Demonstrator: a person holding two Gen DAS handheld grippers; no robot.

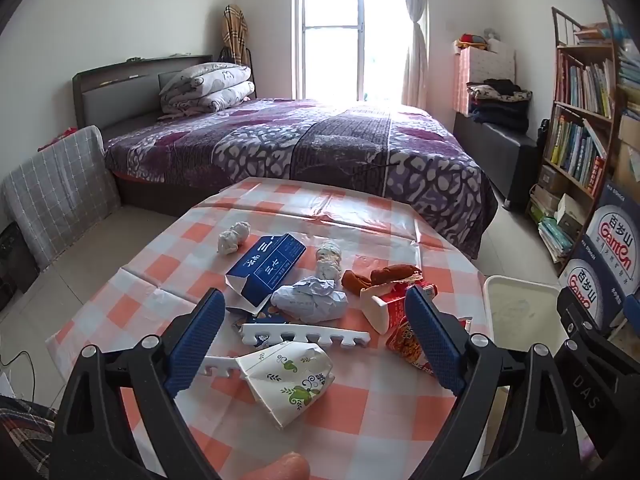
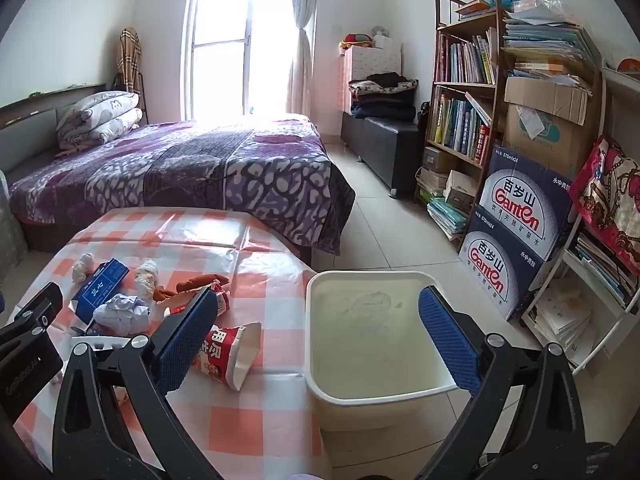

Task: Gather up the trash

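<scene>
Trash (image 1: 308, 304) on table, just ahead of open left gripper (image 1: 316, 344).

Home bedroom, bed (image 1: 304, 140), window (image 1: 340, 28), probably a bookshelf (image 2: 464, 92)

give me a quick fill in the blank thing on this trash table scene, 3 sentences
The white bin beside the table holds ____ pieces of trash. 
The tablecloth is checked in white and ____. 
The milk carton lying flat among the crumpled paper is ____ in colour. 
Missing words: no; orange; blue
</scene>
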